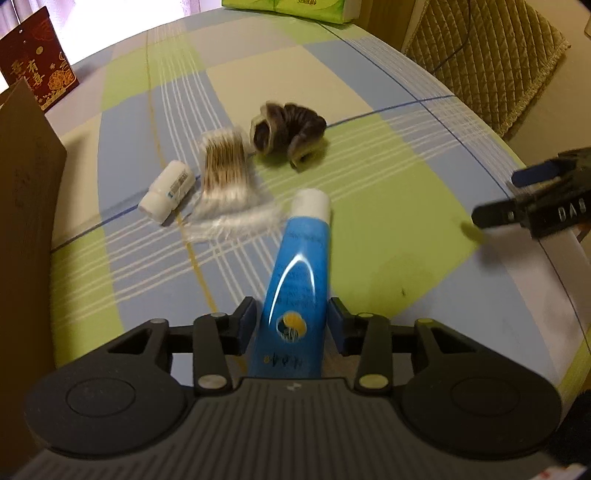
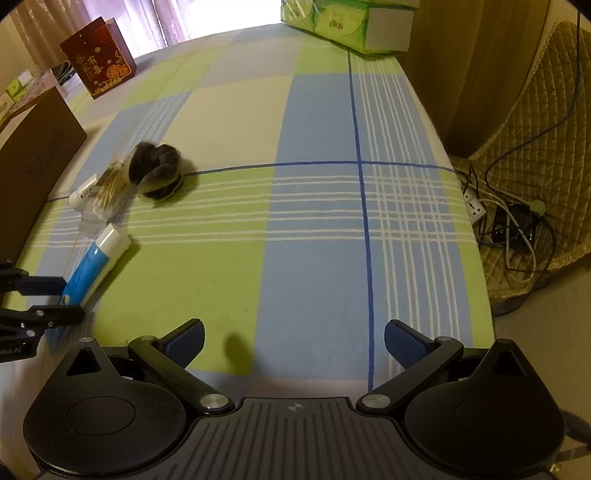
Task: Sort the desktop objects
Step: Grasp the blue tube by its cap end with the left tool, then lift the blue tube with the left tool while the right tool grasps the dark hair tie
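My left gripper (image 1: 291, 317) is shut on a blue tube with a white cap (image 1: 299, 280), its cap end pointing away from me. The right wrist view shows the same tube (image 2: 92, 266) held in the left gripper (image 2: 70, 297) at the left edge. Beyond it on the checked cloth lie a small white bottle (image 1: 168, 192), a clear pack of cotton swabs (image 1: 225, 166) and a dark hair scrunchie (image 1: 286, 131). My right gripper (image 2: 293, 339) stands open over the cloth with nothing between its fingers, and appears at the right edge (image 1: 495, 195) of the left wrist view.
A brown cardboard box (image 1: 26, 206) stands at the left. A red gift bag (image 2: 99, 57) and a green tissue pack (image 2: 347, 24) sit at the far edge. A quilted chair (image 1: 484, 55), cables and a power strip (image 2: 476, 210) lie off the table's right side.
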The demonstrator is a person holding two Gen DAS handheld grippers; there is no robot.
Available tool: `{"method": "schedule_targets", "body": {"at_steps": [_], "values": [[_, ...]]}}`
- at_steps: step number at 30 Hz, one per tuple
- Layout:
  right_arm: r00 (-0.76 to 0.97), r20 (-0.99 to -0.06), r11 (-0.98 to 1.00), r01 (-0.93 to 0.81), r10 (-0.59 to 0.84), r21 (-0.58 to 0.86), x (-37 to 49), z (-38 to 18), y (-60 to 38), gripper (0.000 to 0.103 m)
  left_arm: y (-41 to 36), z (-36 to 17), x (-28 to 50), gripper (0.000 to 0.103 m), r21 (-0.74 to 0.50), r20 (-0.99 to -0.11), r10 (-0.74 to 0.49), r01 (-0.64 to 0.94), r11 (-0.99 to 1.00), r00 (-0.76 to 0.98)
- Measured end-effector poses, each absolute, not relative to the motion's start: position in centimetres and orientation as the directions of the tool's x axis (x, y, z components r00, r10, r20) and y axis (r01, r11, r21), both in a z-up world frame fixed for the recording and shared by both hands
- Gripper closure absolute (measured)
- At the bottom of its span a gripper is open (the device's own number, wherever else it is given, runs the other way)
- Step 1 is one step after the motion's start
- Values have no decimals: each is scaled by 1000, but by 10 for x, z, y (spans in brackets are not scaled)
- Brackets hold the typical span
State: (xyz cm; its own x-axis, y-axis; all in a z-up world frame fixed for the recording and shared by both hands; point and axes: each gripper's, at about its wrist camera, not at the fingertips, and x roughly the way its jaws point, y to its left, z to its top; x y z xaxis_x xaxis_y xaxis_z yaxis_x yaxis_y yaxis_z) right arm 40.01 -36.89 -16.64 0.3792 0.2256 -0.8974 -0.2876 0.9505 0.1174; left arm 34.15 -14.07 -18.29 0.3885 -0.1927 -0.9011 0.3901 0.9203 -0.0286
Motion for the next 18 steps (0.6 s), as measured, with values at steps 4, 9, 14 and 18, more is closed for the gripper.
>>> {"method": "schedule_targets", "body": {"at_steps": [4,9,14,18], "values": [[382,-895,948,-296,230,118,397,-164,-367,2,-153,-185,356,62,-45,-893,-211,389,920,397],[388,-892,948,-296,231,117,394,-162,-368,2,-162,-188,364,74,-25,-891,-191,376,926,411],[384,-893,946,-300,236,122,395,-163,-367,2,-146,-185,350,75,-23,-897,-165,327,945,411],[381,-885,932,-336,269,139,396,-164,-358,2,-120,-183,335,75,-9,-901,-109,231,973,421]]}}
